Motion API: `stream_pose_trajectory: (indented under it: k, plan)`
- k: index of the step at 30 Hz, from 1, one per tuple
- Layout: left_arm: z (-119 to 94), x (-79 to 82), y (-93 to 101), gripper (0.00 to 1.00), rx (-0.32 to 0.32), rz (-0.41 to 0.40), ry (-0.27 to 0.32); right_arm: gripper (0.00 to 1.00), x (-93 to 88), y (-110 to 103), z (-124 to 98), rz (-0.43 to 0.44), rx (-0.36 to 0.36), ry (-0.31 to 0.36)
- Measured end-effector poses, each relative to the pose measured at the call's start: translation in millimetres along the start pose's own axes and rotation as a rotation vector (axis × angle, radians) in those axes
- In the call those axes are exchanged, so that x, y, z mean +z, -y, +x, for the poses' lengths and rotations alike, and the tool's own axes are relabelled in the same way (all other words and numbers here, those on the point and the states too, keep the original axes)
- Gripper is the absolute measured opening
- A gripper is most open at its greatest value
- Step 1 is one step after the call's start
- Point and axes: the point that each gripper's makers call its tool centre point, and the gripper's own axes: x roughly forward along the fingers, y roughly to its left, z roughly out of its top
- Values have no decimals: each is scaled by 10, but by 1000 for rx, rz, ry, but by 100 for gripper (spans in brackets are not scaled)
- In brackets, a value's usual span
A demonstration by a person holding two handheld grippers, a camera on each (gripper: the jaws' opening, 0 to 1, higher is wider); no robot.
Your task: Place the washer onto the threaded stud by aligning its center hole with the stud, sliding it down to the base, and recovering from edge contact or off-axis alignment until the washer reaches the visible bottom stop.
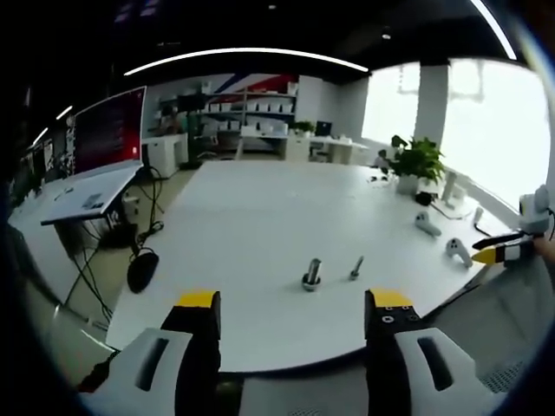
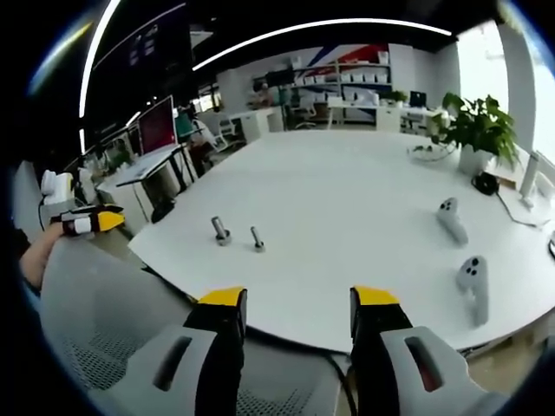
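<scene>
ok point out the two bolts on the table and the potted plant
larger stud [image 1: 312,274], left gripper view, on its upright shank
smaller stud [image 1: 356,268], left gripper view, on its shaft
potted plant [image 2: 478,126], right gripper view, on its leaves

A big white table [image 1: 260,225] carries a potted plant [image 1: 414,161] near its far edge by the bright windows, and two white handheld controllers [image 2: 461,256] lie apart from each other toward one side. Beside the table stands a desk [image 1: 87,192] with a large red-lit monitor [image 1: 110,130], with black cables and a dark round object [image 1: 142,269] on the floor below it. At the back of the room, shelves [image 1: 251,108] hold white boxes, and a curved strip light [image 2: 321,30] runs across the dark ceiling.
</scene>
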Motion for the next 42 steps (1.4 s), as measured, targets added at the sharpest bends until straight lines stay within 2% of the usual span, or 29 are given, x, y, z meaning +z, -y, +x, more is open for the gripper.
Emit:
stream_pose_trajectory:
  k: [42]
  plan:
    - [9, -11, -3, 63, -3, -5, -8, 47, 11, 8, 10, 0, 0, 8]
